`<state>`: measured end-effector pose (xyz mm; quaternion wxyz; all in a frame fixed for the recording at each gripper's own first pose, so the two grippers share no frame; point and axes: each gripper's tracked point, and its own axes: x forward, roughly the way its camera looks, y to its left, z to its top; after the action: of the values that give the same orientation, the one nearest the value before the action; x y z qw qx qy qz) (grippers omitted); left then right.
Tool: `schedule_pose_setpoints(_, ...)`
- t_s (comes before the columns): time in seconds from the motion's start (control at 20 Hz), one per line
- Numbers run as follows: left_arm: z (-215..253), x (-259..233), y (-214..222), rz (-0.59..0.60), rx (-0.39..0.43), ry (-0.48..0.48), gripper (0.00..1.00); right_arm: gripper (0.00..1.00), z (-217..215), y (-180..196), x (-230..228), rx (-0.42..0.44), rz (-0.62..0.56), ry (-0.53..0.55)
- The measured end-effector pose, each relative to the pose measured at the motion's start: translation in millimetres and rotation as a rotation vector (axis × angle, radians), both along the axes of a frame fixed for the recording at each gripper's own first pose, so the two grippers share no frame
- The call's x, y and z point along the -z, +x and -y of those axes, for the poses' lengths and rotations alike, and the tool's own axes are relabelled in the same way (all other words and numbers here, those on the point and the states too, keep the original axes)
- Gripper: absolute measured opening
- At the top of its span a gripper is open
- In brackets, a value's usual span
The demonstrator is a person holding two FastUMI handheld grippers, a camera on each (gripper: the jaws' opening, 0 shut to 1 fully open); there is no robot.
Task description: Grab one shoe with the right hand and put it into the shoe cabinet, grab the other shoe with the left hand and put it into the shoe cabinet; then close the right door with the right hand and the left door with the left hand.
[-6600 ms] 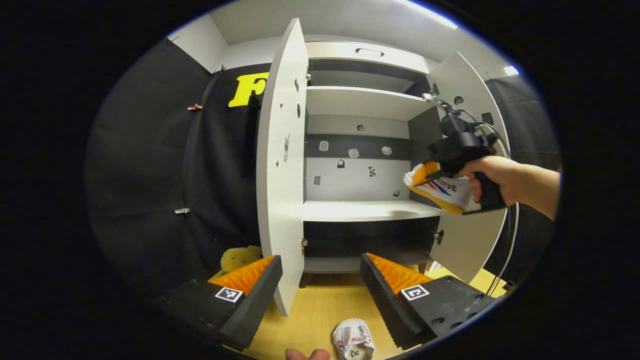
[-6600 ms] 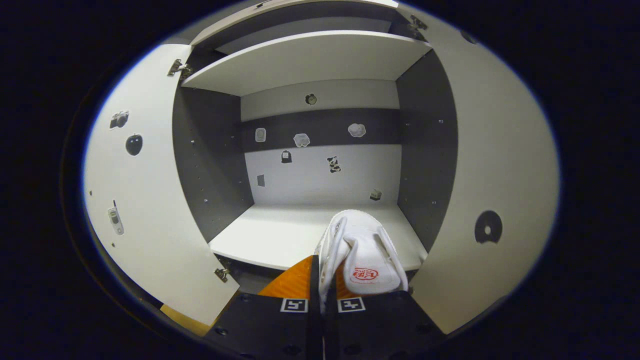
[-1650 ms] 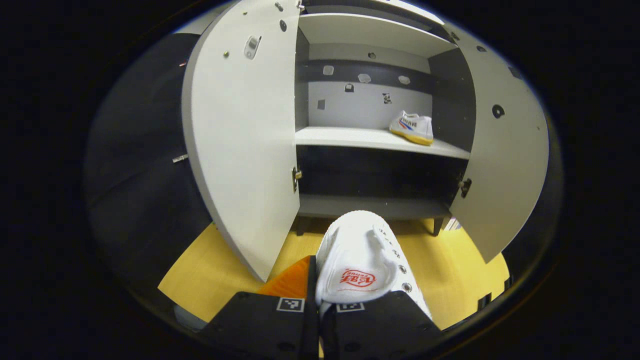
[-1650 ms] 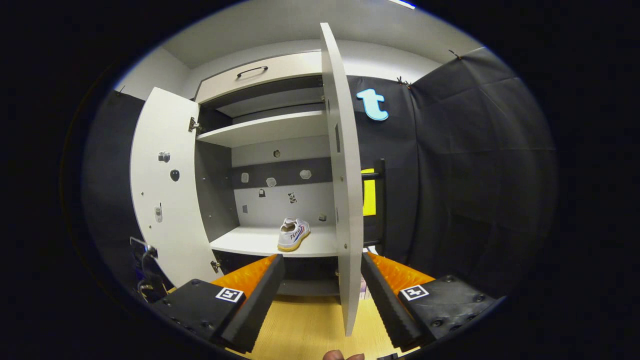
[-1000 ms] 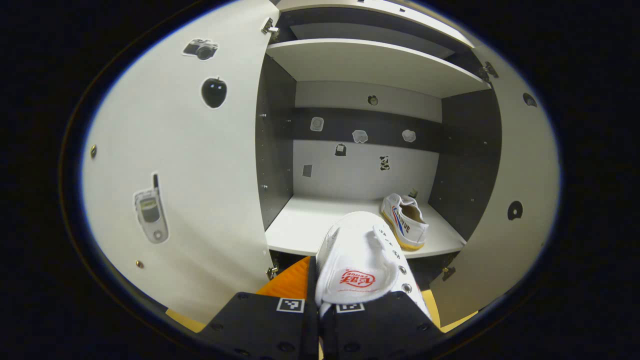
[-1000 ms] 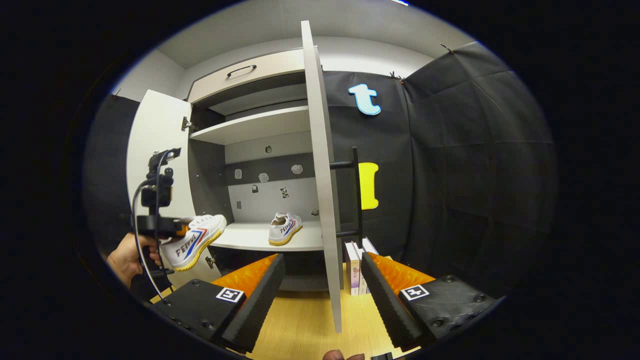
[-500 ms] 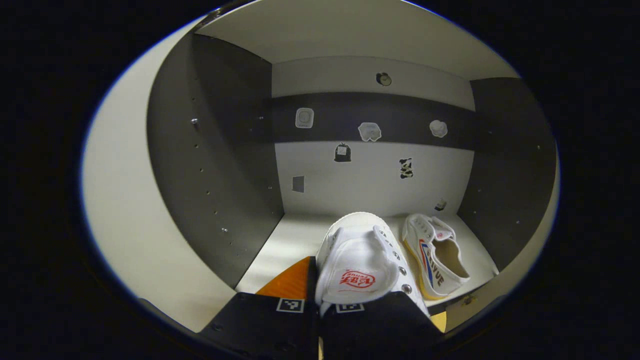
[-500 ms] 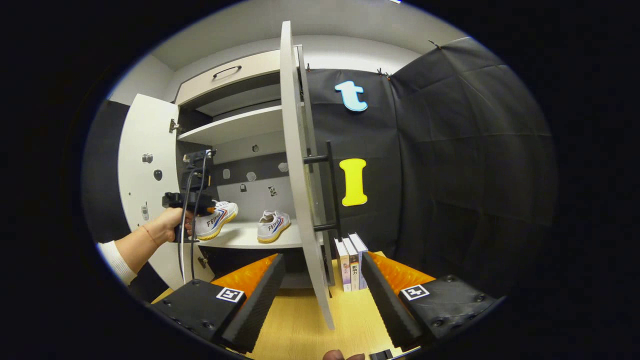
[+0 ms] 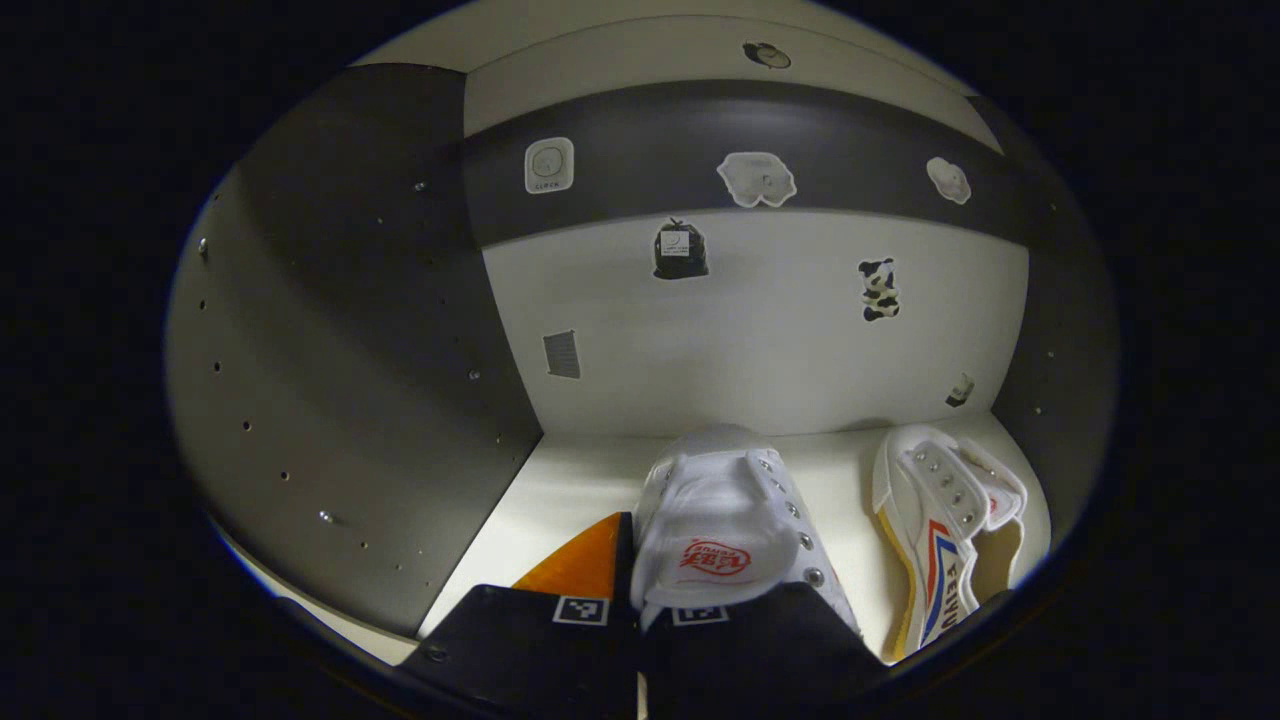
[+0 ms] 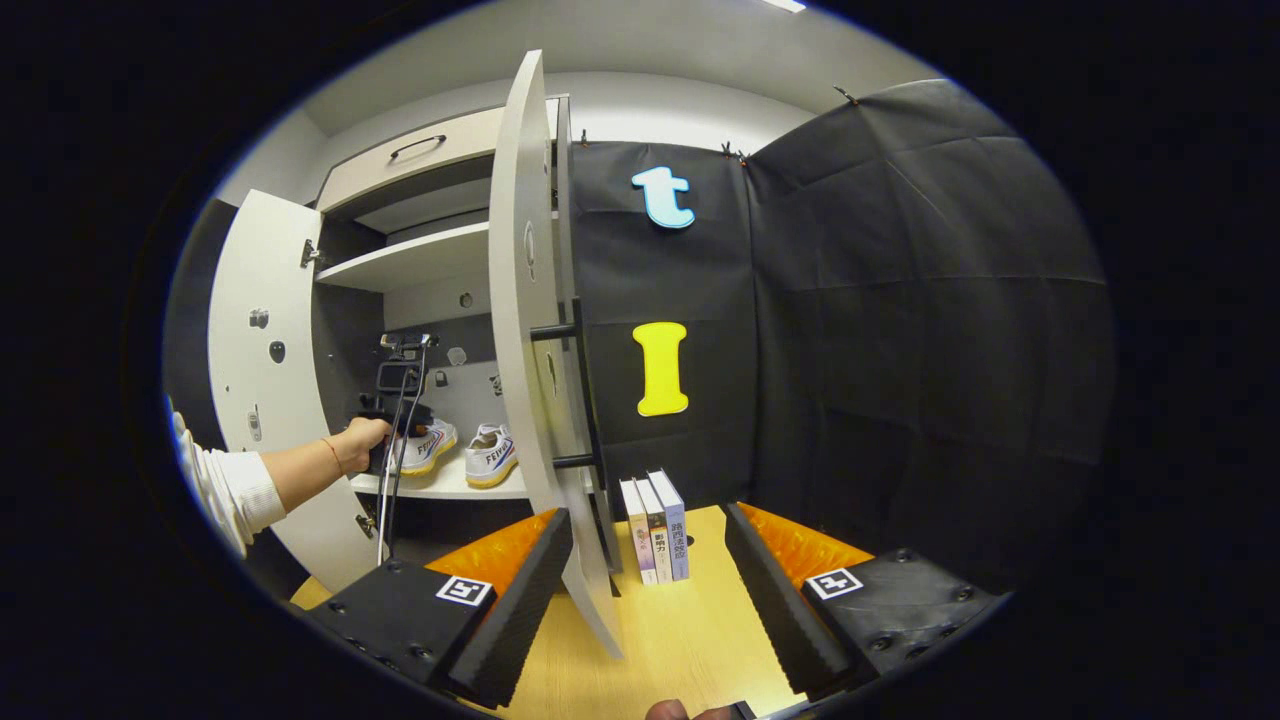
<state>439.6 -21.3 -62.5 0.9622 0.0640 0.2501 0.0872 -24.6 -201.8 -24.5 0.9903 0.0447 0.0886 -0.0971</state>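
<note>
Our left gripper is clamped on the second shoe above the cabinet shelf; the first shoe lies at three o'clock. Releasing crooked risks knocking it. Our right gripper gapes empty.

Bare shelf is lying open left of the held shoe — the other shoe is crowding its right, the back wall standing close ahead.

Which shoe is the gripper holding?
The left gripper is shut on the left-hand shoe, by its heel. The other shoe sits free on the shelf beside it.
</note>
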Motion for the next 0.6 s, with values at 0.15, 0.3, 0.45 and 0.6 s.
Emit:
schedule_pose_setpoints(0.15, -5, 4, 14, 0.003, -0.011, 0.041, 0.09, 0.98, 8, -7, 4, 0.020, -0.012, -0.003)
schedule_pose_setpoints(0.3, -2, 16, 19, -0.014, 0.004, 0.018, 0.09, 0.98, 14, -10, 1, 0.033, -0.011, -0.010)
schedule_pose_setpoints(0.45, 2, 24, 19, -0.031, 0.037, -0.019, 0.19, 0.98, 17, -14, 0, 0.043, -0.011, -0.010)
schedule_pose_setpoints(0.6, 4, 23, 12, -0.047, 0.070, 0.008, 0.24, 0.98, 18, -18, 0, 0.046, -0.011, -0.001)
